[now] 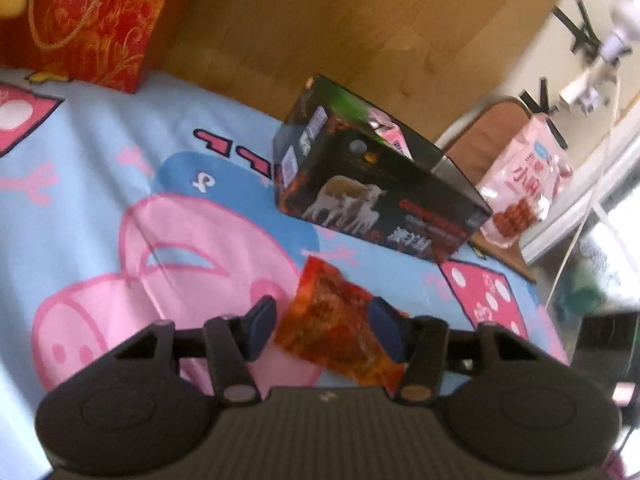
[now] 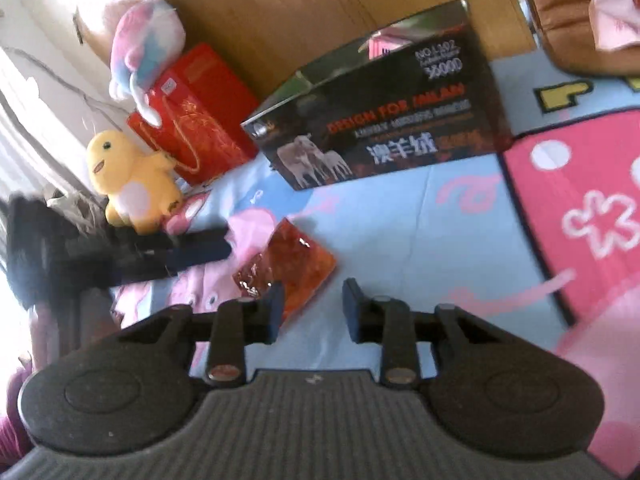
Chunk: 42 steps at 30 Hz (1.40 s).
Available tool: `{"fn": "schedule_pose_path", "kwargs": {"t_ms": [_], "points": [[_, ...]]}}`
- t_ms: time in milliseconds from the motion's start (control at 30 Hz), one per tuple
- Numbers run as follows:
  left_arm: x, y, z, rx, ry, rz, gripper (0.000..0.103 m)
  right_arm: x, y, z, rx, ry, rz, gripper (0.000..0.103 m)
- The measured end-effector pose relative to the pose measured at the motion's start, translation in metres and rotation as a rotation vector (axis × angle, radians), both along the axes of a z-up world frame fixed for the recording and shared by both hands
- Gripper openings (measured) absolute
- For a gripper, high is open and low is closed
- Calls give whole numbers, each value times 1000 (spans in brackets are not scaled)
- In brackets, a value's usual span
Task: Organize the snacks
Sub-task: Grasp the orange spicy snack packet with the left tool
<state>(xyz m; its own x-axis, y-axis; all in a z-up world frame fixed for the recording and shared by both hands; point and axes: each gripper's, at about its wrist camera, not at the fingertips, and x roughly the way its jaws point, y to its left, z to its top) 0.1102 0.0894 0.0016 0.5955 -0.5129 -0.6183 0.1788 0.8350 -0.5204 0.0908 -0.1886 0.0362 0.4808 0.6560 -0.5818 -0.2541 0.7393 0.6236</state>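
Note:
An orange-red snack packet lies flat on the cartoon bed sheet. My left gripper is open and straddles it, one blue pad on each side; I see no squeeze on the wrapper. From the right wrist view the left gripper comes in from the left, its tips at the packet's edge. My right gripper is open with only sheet between its pads; its left finger covers the packet's near corner. Behind stands an open black box with a pink pack inside.
A pink snack bag rests on a brown seat beyond the bed's right edge. A red gift bag, a yellow plush and a pastel plush sit against the wooden headboard.

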Motion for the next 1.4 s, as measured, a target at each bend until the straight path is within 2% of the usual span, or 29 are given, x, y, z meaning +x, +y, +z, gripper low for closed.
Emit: {"fn": "schedule_pose_path", "kwargs": {"t_ms": [167, 200, 233, 267, 333, 367, 467, 567, 667, 700, 733, 800, 833, 900, 933, 1033, 1100, 1133, 1200, 1333, 1400], "points": [[-10, 5, 2, -55, 23, 38, 52, 9, 19, 4, 34, 41, -11, 32], [-12, 7, 1, -66, 28, 41, 50, 10, 23, 6, 28, 47, -6, 23], [-13, 7, 0, -87, 36, 34, 42, 13, 23, 6, 17, 51, -4, 9], [-8, 5, -7, -127, 61, 17, 32, 12, 24, 7, 15, 48, -4, 3], [-11, 1, -9, -115, 55, 40, 28, 17, 26, 4, 78, 85, 30, 3], [-11, -3, -10, -92, 50, 47, 24, 13, 28, 4, 50, 83, 25, 3], [-8, 0, -12, -125, 70, 64, 24, 2, 39, 7, 1, 12, 56, 3], [-6, 3, -9, -120, 63, 51, 22, -9, 43, 14, -66, -38, 81, 7], [-4, 0, -6, -125, 54, 25, 22, -24, 30, 25, -113, -133, 50, 11], [-3, -2, -6, -131, 54, 14, 22, -25, 28, 26, -144, -159, 27, 17], [-1, -5, -6, -149, 56, -1, 23, -26, 27, 26, -195, -180, 12, 19], [1, -12, -3, -173, 51, -24, 37, -21, 32, 18, -302, -166, 10, 19], [2, -16, -1, -169, 44, -30, 39, -22, 30, 15, -283, -175, 5, 19], [5, -20, 6, -119, 33, 4, 51, -19, 30, 12, -268, -168, 11, 18], [5, -19, 9, -104, 21, 22, 52, -18, 29, 12, -265, -166, 9, 18], [7, -9, 13, -79, 17, 44, 52, -20, 15, 14, -212, -149, -36, 19], [11, -6, 6, -76, 49, 39, 48, -20, 0, 16, -171, -133, -89, 25], [13, -6, 0, -77, 74, 31, 47, -15, -7, 14, -154, -113, -110, 26], [8, -9, -4, -76, 50, 28, 44, -1, -17, 8, -117, -44, -128, 26], [6, -10, -5, -76, 41, 38, 46, 23, -17, -11, 60, 85, -79, 26], [6, -9, -6, -87, 43, 40, 48, 26, -11, -16, 106, 111, -69, 26]]}}
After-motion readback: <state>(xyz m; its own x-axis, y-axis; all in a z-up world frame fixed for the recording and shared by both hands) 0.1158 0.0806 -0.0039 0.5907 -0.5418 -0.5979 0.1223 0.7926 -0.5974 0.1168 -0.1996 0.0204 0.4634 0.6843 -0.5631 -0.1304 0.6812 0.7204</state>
